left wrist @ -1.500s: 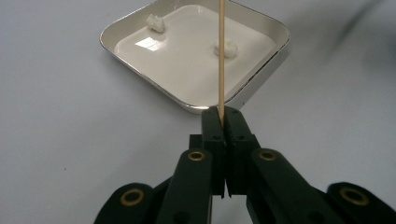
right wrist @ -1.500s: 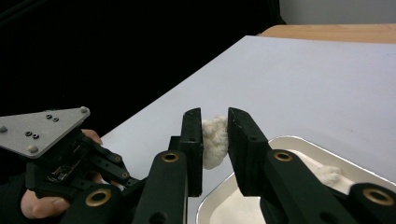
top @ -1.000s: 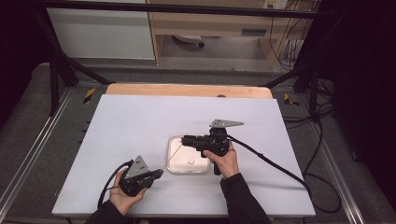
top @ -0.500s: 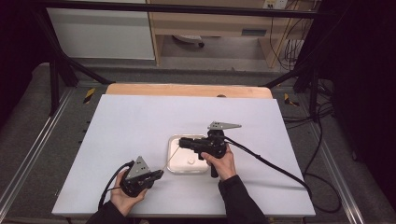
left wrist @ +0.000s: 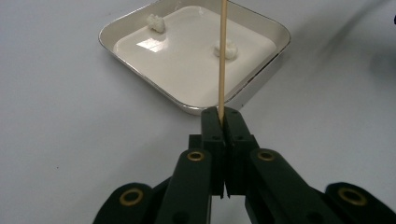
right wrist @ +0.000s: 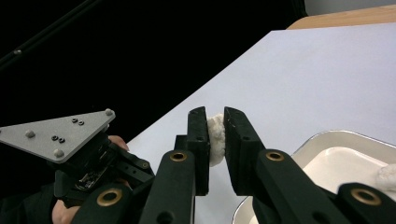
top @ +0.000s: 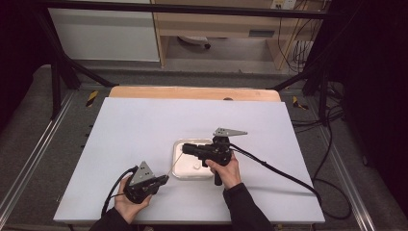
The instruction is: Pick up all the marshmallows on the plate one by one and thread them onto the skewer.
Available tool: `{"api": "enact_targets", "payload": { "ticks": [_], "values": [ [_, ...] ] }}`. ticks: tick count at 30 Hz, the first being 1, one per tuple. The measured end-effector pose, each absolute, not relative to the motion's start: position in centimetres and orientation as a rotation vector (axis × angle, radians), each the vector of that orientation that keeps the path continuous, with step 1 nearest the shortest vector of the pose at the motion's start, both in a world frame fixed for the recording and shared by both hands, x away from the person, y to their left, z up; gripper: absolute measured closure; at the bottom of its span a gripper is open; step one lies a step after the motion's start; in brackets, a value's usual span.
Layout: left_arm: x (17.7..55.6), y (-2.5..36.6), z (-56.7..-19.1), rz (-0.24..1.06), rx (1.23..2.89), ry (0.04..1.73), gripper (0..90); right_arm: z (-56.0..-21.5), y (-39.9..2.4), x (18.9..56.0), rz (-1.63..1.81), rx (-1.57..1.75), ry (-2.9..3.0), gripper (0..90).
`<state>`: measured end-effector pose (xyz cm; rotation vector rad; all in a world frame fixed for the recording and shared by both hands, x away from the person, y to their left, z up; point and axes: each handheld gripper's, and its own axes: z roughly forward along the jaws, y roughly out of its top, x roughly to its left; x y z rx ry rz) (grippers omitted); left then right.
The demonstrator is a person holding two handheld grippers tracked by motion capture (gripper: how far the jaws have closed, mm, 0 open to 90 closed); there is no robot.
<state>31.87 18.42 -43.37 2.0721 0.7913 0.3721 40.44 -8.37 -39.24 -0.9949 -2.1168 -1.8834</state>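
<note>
Centrally, glossy square tray (left wrist: pixel 261 84), left tongs (left wrist: pixel 221 114) clamping thin wooden skewer (left wrist: pixel 222 51), right tongs (right wrist: pixel 215 123) pinching fluffy white lump (right wrist: pixel 215 135)

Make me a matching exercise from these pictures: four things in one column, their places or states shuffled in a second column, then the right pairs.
Things:
1. wooden skewer
2. white lump seen in the right gripper view
3. square white tray
4. two white lumps

Places or states:
A. lying inside the tray
B. clamped in the left claw
C. resting on the white table
D. pinched in the right claw

Pairs: 1-B, 2-D, 3-C, 4-A
</note>
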Motion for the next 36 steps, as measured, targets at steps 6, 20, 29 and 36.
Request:
{"api": "enact_targets", "payload": {
  "ticks": [6, 20, 29, 36],
  "values": [
    [31.9, 18.4, -43.4, 0.367, 2.067, 0.795, 88.8, -39.4, -8.2, 40.3, -1.886, -0.984, -2.119, 81.9],
    [31.9, 18.3, -43.5, 0.359, 2.065, 0.796, 88.8, -39.8, -8.0, 39.9, -1.884, -0.975, -2.133, 82.0],
    [31.7, 18.1, -43.1, 0.372, 2.060, 0.783, 89.1, -39.8, -8.0, 39.8, -1.884, -0.973, -2.135, 81.7],
    [31.8, 17.5, -42.5, 0.406, 2.020, 0.767, 89.2, -40.9, -7.2, 39.4, -1.819, -0.936, -2.130, 81.2]
  ]
}}
